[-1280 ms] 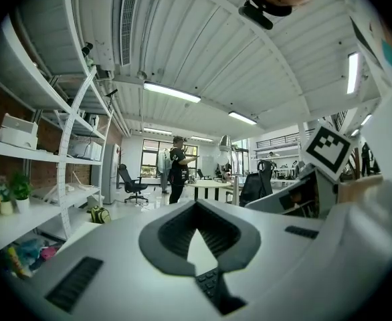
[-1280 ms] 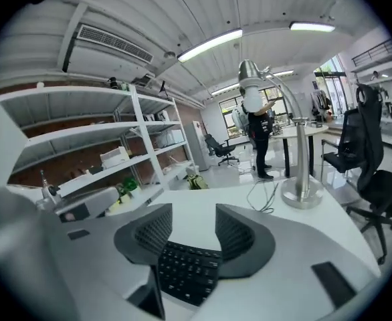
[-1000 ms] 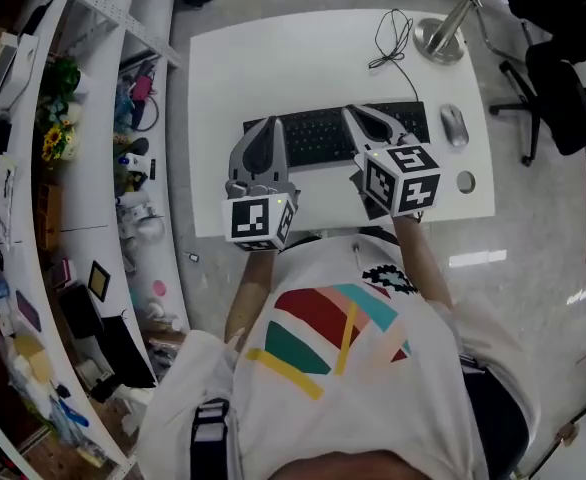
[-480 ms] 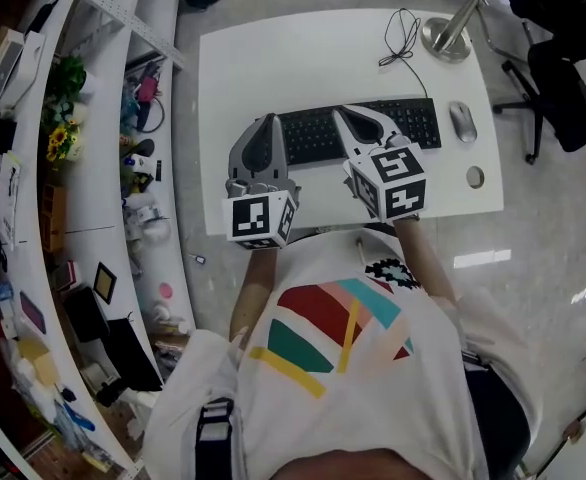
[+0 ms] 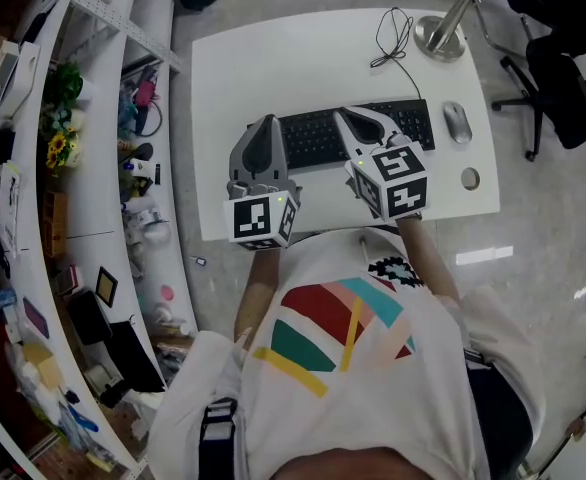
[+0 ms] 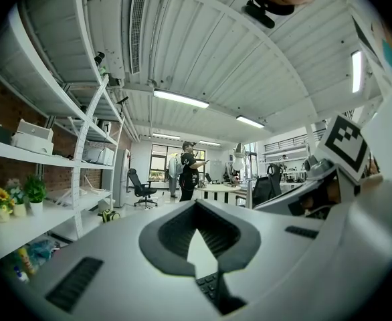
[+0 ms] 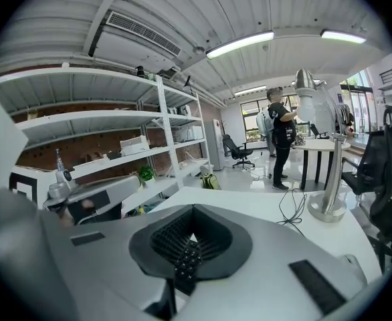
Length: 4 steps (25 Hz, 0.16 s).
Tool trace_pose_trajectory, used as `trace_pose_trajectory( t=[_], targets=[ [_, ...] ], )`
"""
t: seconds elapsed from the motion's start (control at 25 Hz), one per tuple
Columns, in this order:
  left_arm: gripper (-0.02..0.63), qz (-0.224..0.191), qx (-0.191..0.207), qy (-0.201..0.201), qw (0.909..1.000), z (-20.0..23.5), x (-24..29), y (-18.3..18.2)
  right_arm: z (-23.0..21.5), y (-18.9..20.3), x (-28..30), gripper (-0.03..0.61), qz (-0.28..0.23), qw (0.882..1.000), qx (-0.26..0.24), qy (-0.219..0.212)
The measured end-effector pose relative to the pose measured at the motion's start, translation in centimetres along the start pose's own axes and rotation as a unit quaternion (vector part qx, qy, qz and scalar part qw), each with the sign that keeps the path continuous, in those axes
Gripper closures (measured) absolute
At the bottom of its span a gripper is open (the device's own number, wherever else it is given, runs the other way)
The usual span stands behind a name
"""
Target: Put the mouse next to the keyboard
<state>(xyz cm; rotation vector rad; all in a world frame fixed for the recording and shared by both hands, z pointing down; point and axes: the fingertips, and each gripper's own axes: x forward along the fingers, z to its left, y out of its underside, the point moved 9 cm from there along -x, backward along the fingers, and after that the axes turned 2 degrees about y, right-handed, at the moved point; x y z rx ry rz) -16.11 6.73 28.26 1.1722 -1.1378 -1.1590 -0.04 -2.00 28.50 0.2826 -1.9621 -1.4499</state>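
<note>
Both grippers sit over the keyboard, on its near side.

Left gripper: tips at the keyboard's left end. Jaws together, nothing between them. Behind the tips I see bare tabletop and a few keys.

Right gripper: over the keyboard's middle. Jaws together as well, empty, with keys showing beneath them.

Mouse: lies on the tabletop just past the keyboard's right end, a narrow strip of tabletop between the two, roughly in line with it. Neither gripper touches it.

Beyond the keyboard's far side: a loose cable and a metal stand base.

On the near side of the keyboard's right end: a small round thing, maybe a cable hole, too small to tell.
</note>
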Motion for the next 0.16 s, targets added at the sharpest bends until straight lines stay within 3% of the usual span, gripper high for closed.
trace_pose_trajectory(
  t=[0.16],
  targets=[
    [0.571,0.007,-0.001,0.001,1.0,-0.92,0.74,0.3,-0.83,0.04,-0.13,0.566,0.003,1.0,0.007,-0.005]
  ],
)
